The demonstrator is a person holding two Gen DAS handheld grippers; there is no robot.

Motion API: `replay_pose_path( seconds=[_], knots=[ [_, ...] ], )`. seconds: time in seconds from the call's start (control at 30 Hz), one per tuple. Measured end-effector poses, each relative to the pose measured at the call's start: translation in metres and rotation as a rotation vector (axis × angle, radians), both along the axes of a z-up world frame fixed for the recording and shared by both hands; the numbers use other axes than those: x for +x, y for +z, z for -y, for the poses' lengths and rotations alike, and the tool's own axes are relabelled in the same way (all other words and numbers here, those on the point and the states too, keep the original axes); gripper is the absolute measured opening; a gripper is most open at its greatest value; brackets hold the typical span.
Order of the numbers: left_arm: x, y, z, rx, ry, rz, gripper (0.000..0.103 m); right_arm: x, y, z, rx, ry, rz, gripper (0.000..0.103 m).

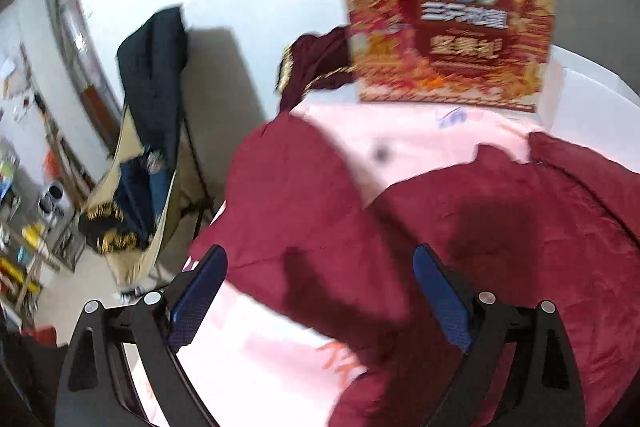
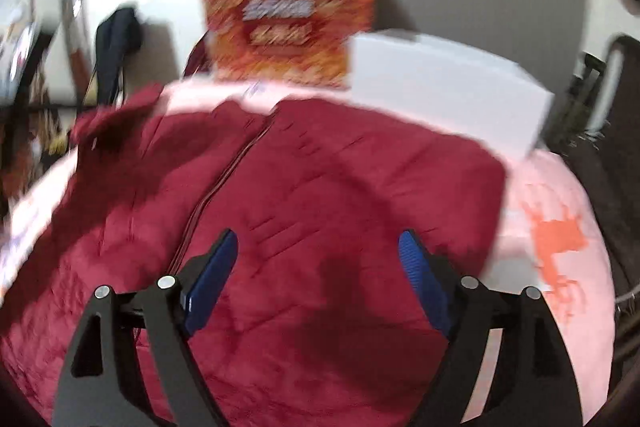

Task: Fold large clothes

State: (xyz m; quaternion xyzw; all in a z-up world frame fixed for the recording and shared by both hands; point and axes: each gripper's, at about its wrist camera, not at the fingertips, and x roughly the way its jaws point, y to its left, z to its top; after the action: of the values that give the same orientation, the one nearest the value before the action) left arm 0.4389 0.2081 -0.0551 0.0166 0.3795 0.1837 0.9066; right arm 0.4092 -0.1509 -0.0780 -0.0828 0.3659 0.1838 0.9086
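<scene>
In the left wrist view, a dark red garment (image 1: 320,195) is seen spread over a pink cloth (image 1: 400,143) that covers the desk. Its fabric is soft and matte, with one part folded over toward the left edge and another lying across the right side, so that a wedge of pink is left bare between them. The left gripper (image 1: 320,283) is held above the garment with its blue-padded fingers (image 1: 200,291) spread wide and nothing between them. A red and gold gift box (image 1: 452,35) is stood at the far edge; large Chinese characters are printed on it, but they are too blurred to be read with certainty. A dark coat (image 1: 152,75) is hung on a stand to the left.

In the right wrist view, the garment (image 2: 320,187) is shown lying flat, covering most of the pink cloth (image 2: 560,227), with a zip line (image 2: 224,187) running down its front and short stitched lines across the fabric. The right gripper (image 2: 320,267) is poised over it, fingers (image 2: 420,267) released and empty. An orange print (image 2: 556,235) is visible on the cloth. The gift box (image 2: 288,27) and a white box (image 2: 448,87) are set behind; the writing is smeared by motion.
</scene>
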Motion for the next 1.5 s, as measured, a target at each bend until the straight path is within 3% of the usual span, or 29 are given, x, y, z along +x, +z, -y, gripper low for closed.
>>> replay_pose_path(
  seconds=[0.1,0.17,0.27,0.5,0.53,0.57,0.67,0.7,0.73,0.8,0.87,0.93,1.0,1.1,1.2,1.37,1.5],
  knots=[
    [0.014,0.014,0.026,0.116,-0.008,0.028,0.097,0.003,-0.034,-0.020,-0.048,0.040,-0.056,0.080],
    [0.038,0.009,0.035,0.175,-0.018,-0.015,0.097,0.003,-0.050,-0.021,-0.037,0.052,-0.103,0.080],
    [0.085,-0.015,0.026,0.235,0.047,-0.115,0.097,0.009,-0.050,-0.019,0.001,0.059,-0.125,0.083],
    [0.144,-0.070,-0.032,0.219,0.199,-0.334,0.097,0.011,-0.058,-0.018,0.031,0.068,-0.145,0.087],
    [0.146,-0.078,-0.038,0.224,0.203,-0.362,0.094,0.012,-0.059,-0.018,0.037,0.070,-0.149,0.087],
    [0.145,-0.081,-0.041,0.219,0.205,-0.374,0.084,0.012,-0.060,-0.018,0.043,0.071,-0.152,0.087],
    [0.121,-0.078,-0.068,0.112,0.217,-0.341,0.059,0.014,-0.060,-0.018,0.055,0.073,-0.159,0.087],
    [0.104,-0.071,-0.083,0.053,0.233,-0.292,0.047,0.014,-0.060,-0.019,0.055,0.073,-0.158,0.087],
    [0.087,-0.061,-0.096,-0.006,0.245,-0.242,0.044,0.014,-0.060,-0.019,0.054,0.073,-0.157,0.087],
    [0.032,-0.038,-0.133,-0.166,0.288,-0.093,0.042,0.013,-0.059,-0.019,0.054,0.074,-0.157,0.087],
    [-0.022,-0.027,-0.165,-0.276,0.343,0.018,0.046,0.014,-0.059,-0.020,0.051,0.074,-0.156,0.087],
    [-0.083,-0.033,-0.189,-0.349,0.397,0.059,0.062,0.014,-0.059,-0.021,0.049,0.074,-0.154,0.087],
    [-0.137,-0.048,-0.193,-0.362,0.420,0.069,0.077,0.014,-0.059,-0.021,0.047,0.074,-0.153,0.088],
    [-0.189,-0.067,-0.175,-0.337,0.432,0.019,0.080,0.014,-0.059,-0.021,0.044,0.074,-0.151,0.088],
    [-0.218,-0.080,-0.156,-0.371,0.426,-0.020,0.079,0.013,-0.058,-0.021,0.044,0.075,-0.150,0.089],
    [-0.235,-0.071,-0.124,-0.382,0.387,0.019,0.079,0.012,-0.058,-0.021,0.047,0.076,-0.150,0.089],
    [-0.207,-0.053,-0.094,-0.299,0.320,0.026,0.084,0.011,-0.058,-0.021,0.049,0.076,-0.150,0.089]
  ],
)
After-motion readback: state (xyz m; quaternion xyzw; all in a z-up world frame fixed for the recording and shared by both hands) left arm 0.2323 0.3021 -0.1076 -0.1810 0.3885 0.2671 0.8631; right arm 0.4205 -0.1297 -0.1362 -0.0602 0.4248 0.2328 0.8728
